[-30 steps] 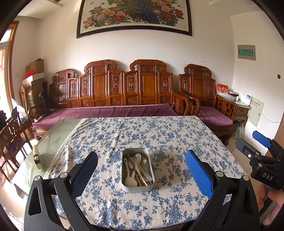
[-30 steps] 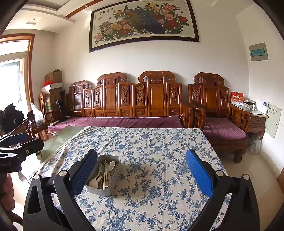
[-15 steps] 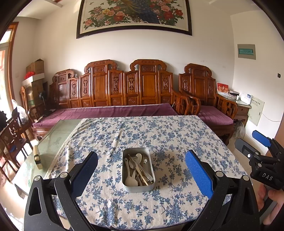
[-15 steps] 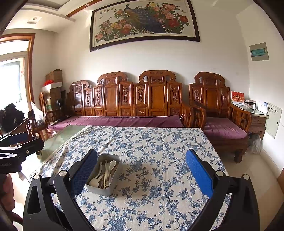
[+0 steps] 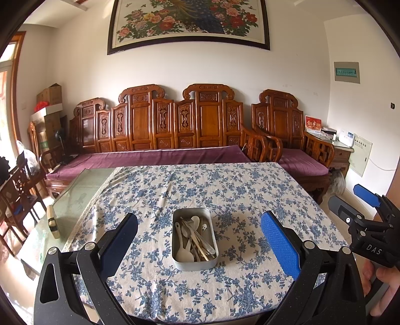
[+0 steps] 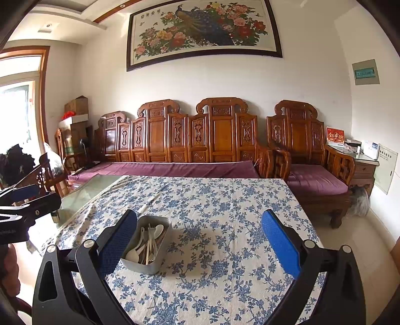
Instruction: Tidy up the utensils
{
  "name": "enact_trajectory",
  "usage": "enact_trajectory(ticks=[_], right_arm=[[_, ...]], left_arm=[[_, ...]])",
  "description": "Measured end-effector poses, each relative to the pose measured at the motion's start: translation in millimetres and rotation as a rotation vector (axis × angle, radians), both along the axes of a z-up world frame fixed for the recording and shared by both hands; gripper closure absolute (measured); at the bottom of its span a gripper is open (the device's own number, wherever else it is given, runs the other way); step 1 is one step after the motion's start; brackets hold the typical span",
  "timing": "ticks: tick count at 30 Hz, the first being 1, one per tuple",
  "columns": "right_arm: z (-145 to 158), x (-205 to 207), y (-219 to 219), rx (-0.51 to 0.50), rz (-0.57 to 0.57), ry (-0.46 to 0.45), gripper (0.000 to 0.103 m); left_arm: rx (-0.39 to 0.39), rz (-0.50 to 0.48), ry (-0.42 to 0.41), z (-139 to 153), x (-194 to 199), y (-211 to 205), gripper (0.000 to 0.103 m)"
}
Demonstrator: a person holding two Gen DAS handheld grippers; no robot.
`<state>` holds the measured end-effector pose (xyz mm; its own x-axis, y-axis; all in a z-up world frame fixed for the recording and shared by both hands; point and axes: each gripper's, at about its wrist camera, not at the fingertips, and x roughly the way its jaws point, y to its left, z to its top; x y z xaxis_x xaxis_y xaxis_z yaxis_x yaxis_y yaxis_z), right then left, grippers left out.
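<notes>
- The metal tin (image 5: pixel 194 240) sits on the blue-flowered tablecloth (image 5: pixel 200 185), toward the near edge of the table; it serves as the landmark here
- Inside the tin lies a loose heap of utensils (image 5: pixel 193 238) — pale spoons and thin metal handles crossing one another, bowls mostly toward the near end
- The left gripper (image 5: pixel 198 240) hovers short of the tin with its jaws spread wide, one finger on either side of the tin in the left wrist view, gripping nothing
- The right gripper (image 6: pixel 198 240) is also spread wide and empty; in its own view the tin lies just beside its left finger, the near corner partly covered by that finger
- Right of the tin, off the table edge, a hand (image 5: pixel 382 282) holds the right gripper's black handle
- Left of the tin the cloth ends and a bare glass tabletop (image 5: pixel 75 200) shows, with a small pale block (image 5: pixel 53 222) lying on it
- Beyond the tin the cloth is bare up to the far edge; behind that stands a carved wooden sofa (image 5: pixel 175 125) with purple cushions, and above it a framed peacock painting (image 5: pixel 190 22)
- Nothing stands between either gripper and the tin
</notes>
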<state>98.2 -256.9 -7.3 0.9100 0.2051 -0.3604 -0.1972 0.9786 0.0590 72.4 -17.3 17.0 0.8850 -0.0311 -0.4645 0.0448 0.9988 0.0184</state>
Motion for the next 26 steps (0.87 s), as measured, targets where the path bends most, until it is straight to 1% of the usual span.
enact_trajectory(ticks=[19, 26], right_arm=[[-0.2, 0.9, 0.4, 0.0, 0.001, 0.0, 0.003], [0.2, 1.1, 0.4, -0.001, 0.001, 0.0, 0.003]], left_arm=[[-0.001, -0.004, -0.001, -0.7, -2.0, -0.3, 0.008], [-0.002, -0.008, -0.003, 4.0, -2.5, -2.1, 0.008]])
